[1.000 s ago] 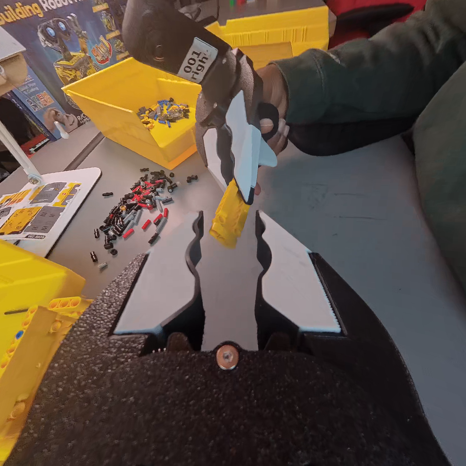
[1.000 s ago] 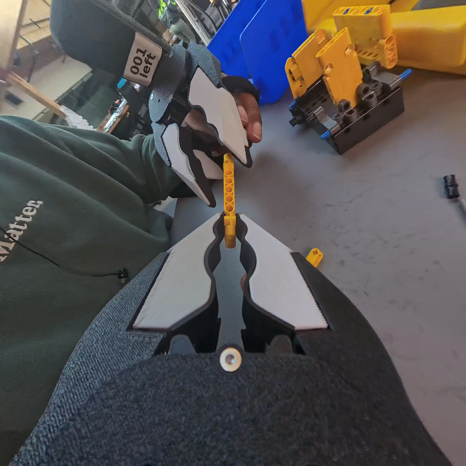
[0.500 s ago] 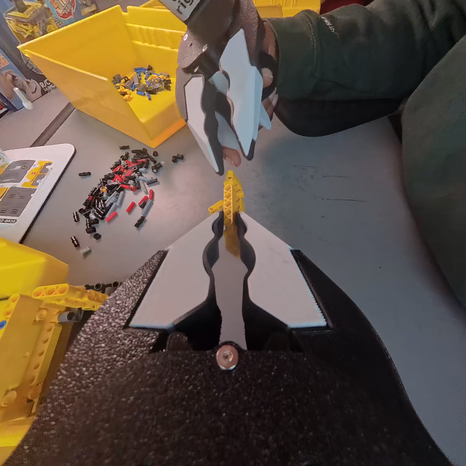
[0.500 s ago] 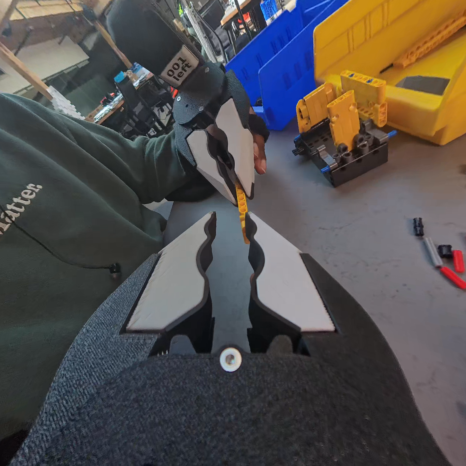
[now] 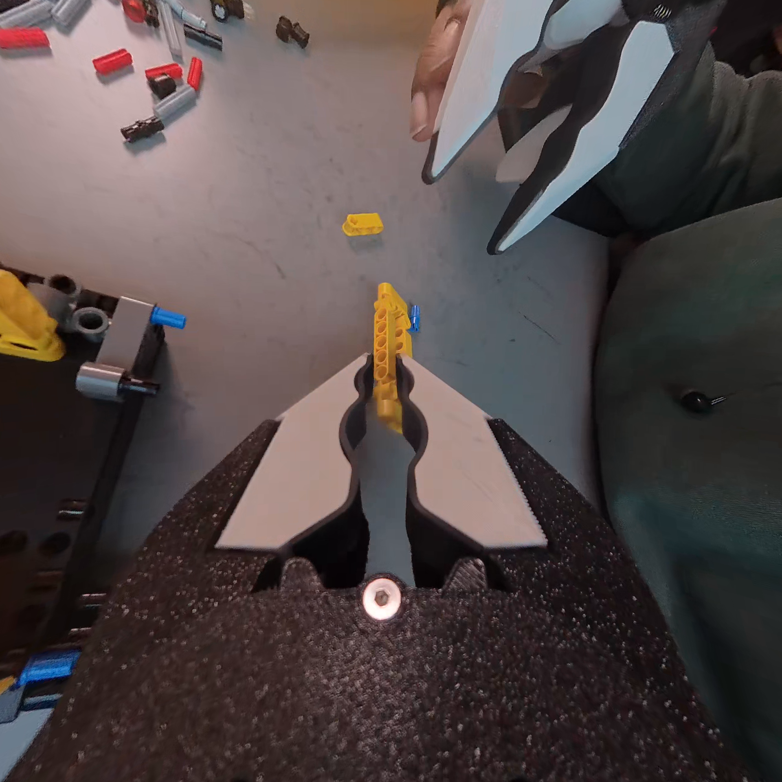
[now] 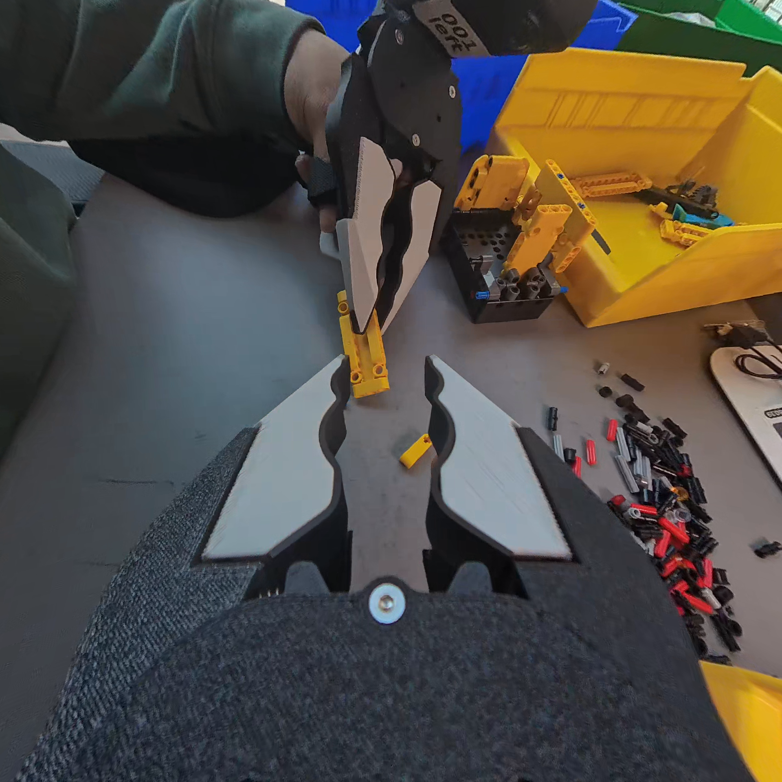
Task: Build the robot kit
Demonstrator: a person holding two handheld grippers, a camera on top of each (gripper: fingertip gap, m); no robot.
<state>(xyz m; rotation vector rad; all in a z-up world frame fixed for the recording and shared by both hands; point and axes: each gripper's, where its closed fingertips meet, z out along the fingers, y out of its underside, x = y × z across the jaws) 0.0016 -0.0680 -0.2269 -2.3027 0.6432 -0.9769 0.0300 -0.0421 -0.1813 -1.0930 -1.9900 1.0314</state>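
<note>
Between left gripper (image 5: pixel 384 359) tips: one long yellow plastic beam with round holes (image 5: pixel 388 338), clamped, above grey table (image 5: pixel 237 220); one small yellow connector (image 5: pixel 363 224) beyond.

From right wrist: right gripper (image 6: pixel 386 359) jaws apart, empty; beam (image 6: pixel 364 359) just ahead; one connector (image 6: pixel 414 451) between fingers.

Grey worktop (image 6: pixel 177 338) carrying a scatter of red, black and grey connector pins (image 6: pixel 668 508), a small yellow connector piece (image 6: pixel 414 451), a black-and-yellow block assembly (image 6: pixel 508 254), and a yellow parts bin (image 6: pixel 634 127) with blue bins (image 6: pixel 478 106) behind; white instruction sheet (image 6: pixel 753 393) at right.
</note>
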